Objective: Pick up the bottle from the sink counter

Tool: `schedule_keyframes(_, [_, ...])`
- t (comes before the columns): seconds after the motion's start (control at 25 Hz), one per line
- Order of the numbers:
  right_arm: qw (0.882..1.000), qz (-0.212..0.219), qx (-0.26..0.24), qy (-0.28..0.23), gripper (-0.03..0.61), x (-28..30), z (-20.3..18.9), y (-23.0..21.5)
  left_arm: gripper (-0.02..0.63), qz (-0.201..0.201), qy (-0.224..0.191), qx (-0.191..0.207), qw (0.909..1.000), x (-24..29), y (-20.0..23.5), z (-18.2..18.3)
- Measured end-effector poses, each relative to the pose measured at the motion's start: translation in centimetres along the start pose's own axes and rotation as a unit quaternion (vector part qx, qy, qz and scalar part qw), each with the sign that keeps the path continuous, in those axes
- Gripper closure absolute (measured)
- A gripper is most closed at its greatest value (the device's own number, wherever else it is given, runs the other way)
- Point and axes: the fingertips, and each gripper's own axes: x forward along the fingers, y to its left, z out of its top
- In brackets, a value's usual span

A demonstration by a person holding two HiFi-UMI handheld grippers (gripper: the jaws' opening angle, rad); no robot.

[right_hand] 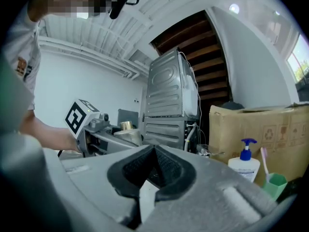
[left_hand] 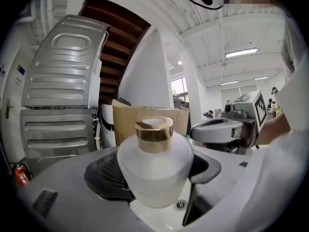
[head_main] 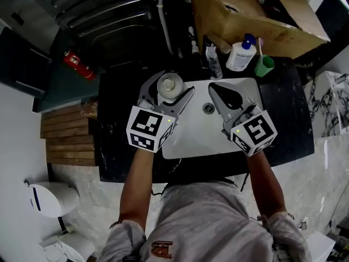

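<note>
A frosted white bottle (head_main: 170, 85) with a gold cap sits between the jaws of my left gripper (head_main: 168, 91), which is shut on its round body. The left gripper view shows the bottle (left_hand: 154, 168) upright above the white sink basin (head_main: 196, 130), with the drain just below it. My right gripper (head_main: 218, 89) hovers over the basin's right half with its jaws closed together and nothing in them. From the right gripper (right_hand: 154, 151) view, the held bottle (right_hand: 126, 128) shows to the left, apart from it.
Behind the sink on the black counter (head_main: 114, 119) stand a white pump bottle (head_main: 241, 53), a green cup (head_main: 264, 65) with a toothbrush and a small clear bottle (head_main: 214, 61). A cardboard box (head_main: 245, 10) looms behind. A red fire extinguisher (head_main: 78, 64) lies far left.
</note>
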Motion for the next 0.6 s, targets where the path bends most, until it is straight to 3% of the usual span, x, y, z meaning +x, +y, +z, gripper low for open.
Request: schedule_keyframes(0.6, [1.0, 0.008, -0.007, -0.022, 0.577, -2.3, 1.6, 2.0, 0.279, 0.006, -0.018, 0.001, 0.9998, -4.5, -3.5, 0.6])
